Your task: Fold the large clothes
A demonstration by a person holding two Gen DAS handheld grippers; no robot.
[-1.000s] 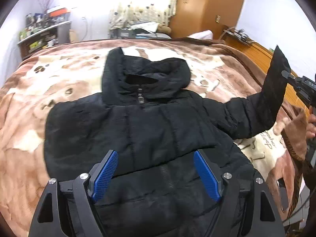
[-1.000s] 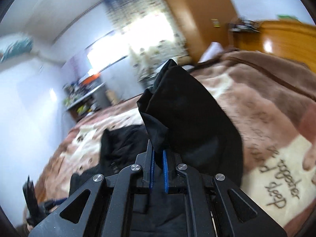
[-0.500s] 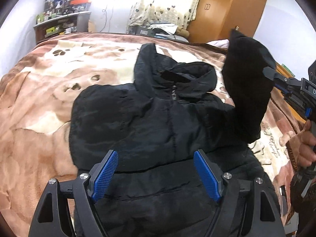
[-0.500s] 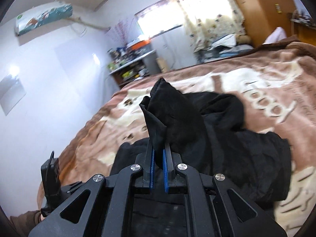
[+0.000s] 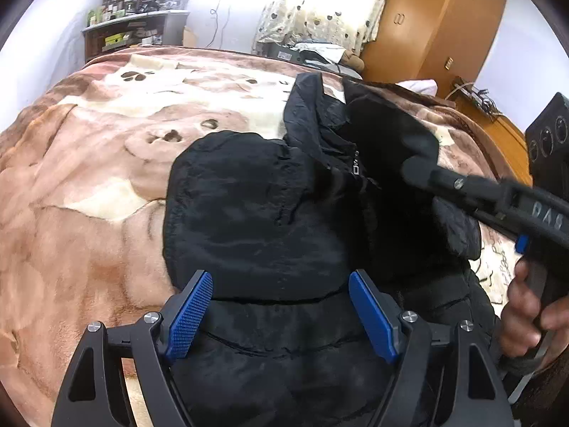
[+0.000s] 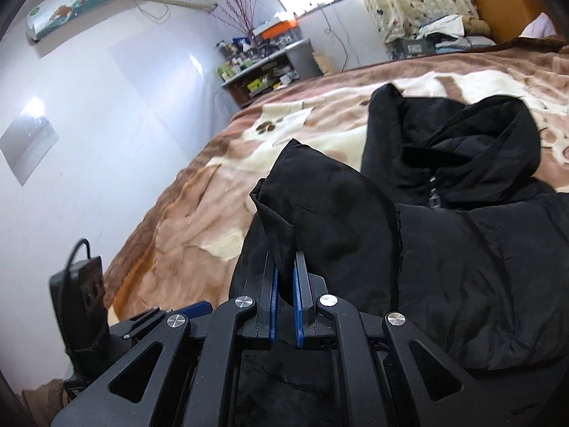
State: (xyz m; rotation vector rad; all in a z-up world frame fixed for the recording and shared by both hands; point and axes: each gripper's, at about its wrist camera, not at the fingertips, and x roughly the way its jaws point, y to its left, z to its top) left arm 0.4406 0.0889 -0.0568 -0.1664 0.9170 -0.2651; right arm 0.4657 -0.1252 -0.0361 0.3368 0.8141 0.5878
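**A:** On the bed, what's lying there? Count pls.

**B:** One black puffer jacket (image 5: 256, 213) w/ hood (image 6: 462, 142), lying front up on one brown-and-cream blanket (image 5: 89, 185) w/ paw prints. Zipper pull (image 6: 434, 199) is showing at the collar.

**A:** Grippers?

**B:** Two. Left gripper (image 5: 281, 316) is hovering over the jacket's lower part, blue pads (image 5: 190, 311) standing wide apart, nothing pinched btwn them. Right gripper (image 6: 284, 299) is clamping down on one sleeve (image 6: 320, 206), pads nearly together w/ black fabric squeezed btwn them.

**A:** Where's that sleeve sitting?

**B:** It's being held up over the jacket's chest, just beside the collar, cuff end bunching above the jaws. In the left view the right gripper's tip is reaching in from the right side, and one hand (image 5: 526, 306) is gripping its handle.

**A:** Room?

**B:** One shelf unit (image 6: 263, 71) crammed w/ small stuff by a white wall, one sunlit window w/ heart-print curtain (image 5: 320, 10), one wooden wardrobe (image 5: 437, 21), one AC unit (image 6: 81, 3) up high. Clothes are piling at the bed's far edge.
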